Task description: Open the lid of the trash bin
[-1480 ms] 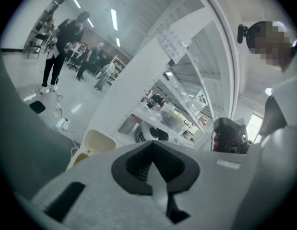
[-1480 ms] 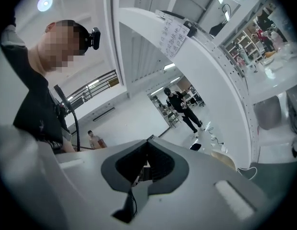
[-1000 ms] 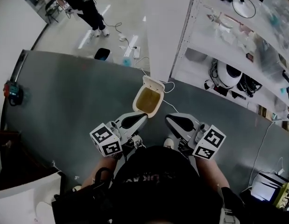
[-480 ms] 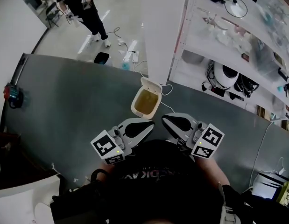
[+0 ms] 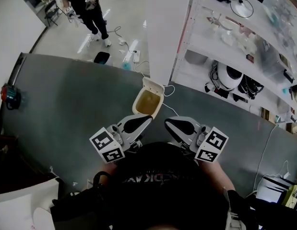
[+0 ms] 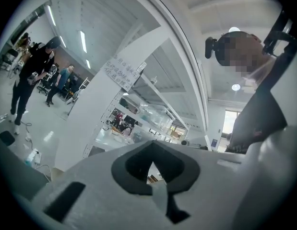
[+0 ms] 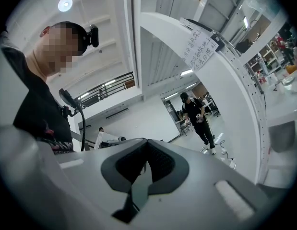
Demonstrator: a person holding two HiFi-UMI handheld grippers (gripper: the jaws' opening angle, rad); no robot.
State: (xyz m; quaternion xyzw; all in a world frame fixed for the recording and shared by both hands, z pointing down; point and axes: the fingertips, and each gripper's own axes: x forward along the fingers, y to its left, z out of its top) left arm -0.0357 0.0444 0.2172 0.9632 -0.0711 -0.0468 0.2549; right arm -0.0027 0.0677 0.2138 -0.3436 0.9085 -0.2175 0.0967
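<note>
The left gripper (image 5: pixel 147 119) and the right gripper (image 5: pixel 167 122) are held side by side, pointing forward with their tips converging but apart. Each has its jaws pressed together with nothing between them.

one trash bin (image 5: pixel 147 102), two hand-held grippers (image 5: pixel 148 119) (image 5: pixel 166 122); one bystander (image 5: pixel 85 3)

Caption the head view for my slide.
The left gripper and right gripper, both shut and empty, held over the grey floor near a white trash bin whose lid stands open.
</note>
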